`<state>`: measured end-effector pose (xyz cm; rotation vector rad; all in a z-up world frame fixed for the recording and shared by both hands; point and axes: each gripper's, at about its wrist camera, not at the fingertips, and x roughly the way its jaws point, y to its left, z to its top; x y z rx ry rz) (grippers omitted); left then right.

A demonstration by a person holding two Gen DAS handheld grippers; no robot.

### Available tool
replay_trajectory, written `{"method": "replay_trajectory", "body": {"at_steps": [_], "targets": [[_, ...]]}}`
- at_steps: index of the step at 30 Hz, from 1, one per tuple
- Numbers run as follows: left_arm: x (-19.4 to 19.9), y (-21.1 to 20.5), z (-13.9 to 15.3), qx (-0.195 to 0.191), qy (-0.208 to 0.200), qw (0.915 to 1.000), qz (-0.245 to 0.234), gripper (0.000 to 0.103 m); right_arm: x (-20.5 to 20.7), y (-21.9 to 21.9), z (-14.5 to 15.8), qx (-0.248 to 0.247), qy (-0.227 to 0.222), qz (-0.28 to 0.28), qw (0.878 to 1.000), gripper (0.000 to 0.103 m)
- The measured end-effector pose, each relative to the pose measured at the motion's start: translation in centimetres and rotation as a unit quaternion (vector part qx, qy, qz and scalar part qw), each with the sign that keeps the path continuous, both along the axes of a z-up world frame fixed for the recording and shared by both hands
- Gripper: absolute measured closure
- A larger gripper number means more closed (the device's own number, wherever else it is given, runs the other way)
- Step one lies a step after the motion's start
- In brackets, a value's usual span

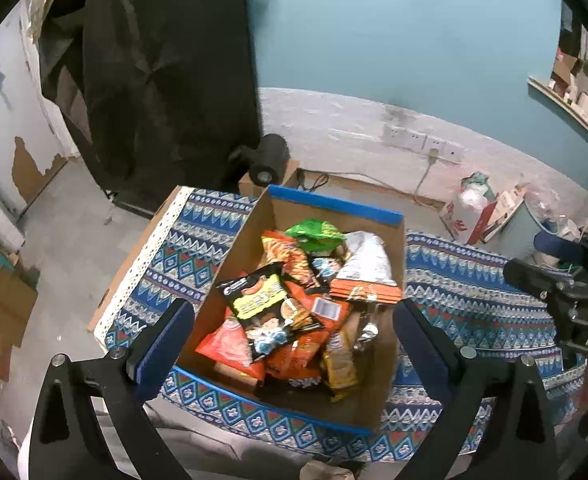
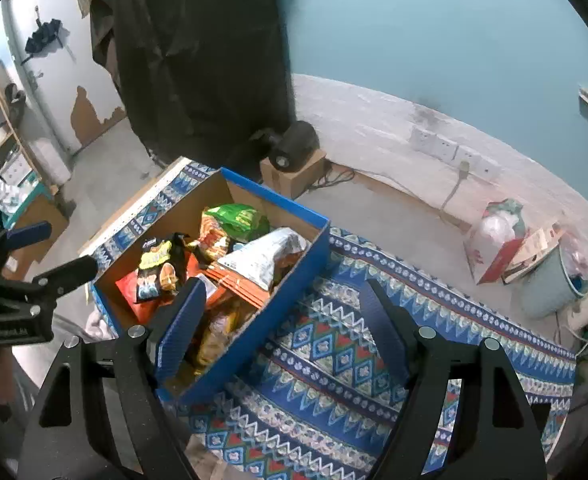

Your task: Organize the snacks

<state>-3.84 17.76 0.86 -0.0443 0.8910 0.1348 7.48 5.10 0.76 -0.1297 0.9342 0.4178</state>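
Left wrist view: left tongs (image 1: pixel 294 320) and right tongs (image 2: pixel 284 316) gape empty; snacks (image 1: pixel 294 304) seemingly heaped loose in box (image 1: pixel 333 205); sorted or unsorted, unclear

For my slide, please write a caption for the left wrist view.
Open left gripper hovers above a box of snack packets on a patterned cloth.

Blue-rimmed brown cardboard box (image 1: pixel 335 205), plain tan inside and bright blue outside, sits on a counter cloth (image 1: pixel 469 292) banded in blue, white, red and teal zigzags and diamonds. Inside the box: a green crinkly packet (image 1: pixel 313 234) at the far end, a silver-white foil bag (image 1: pixel 363 258) beside it, a black packet with yellow lettering (image 1: pixel 266 300) nearer, orange and red wrappers (image 1: pixel 230 344) beneath. Behind the box, a teal wall (image 1: pixel 413 40) over whitish plaster.
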Motion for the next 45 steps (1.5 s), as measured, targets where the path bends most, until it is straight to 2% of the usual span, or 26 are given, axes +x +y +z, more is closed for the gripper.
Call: {"method": "replay_trajectory", "body": {"at_steps": [7,12,23,45], "targets": [[-0.3,-2.5,0.0,0.025,-0.001,0.9992,-0.032,0.001,-1.6,-3.0,0.5,0.009,-0.024,-0.028,0.999,0.025],[-0.4,-3.8,-0.3,0.021,0.005,0.9987,-0.046,0.001,-2.1,-4.5,0.6,0.018,-0.023,-0.034,0.999,0.025],[-0.4,-5.7,0.2,0.037,-0.009,0.9977,-0.055,0.001,-2.3,-6.4,0.1,0.017,-0.024,-0.042,0.999,0.025],[-0.5,-6.2,-0.4,0.042,-0.001,0.9972,-0.062,0.001,-2.5,-5.8,0.5,0.007,-0.037,-0.038,0.999,0.025]]}}
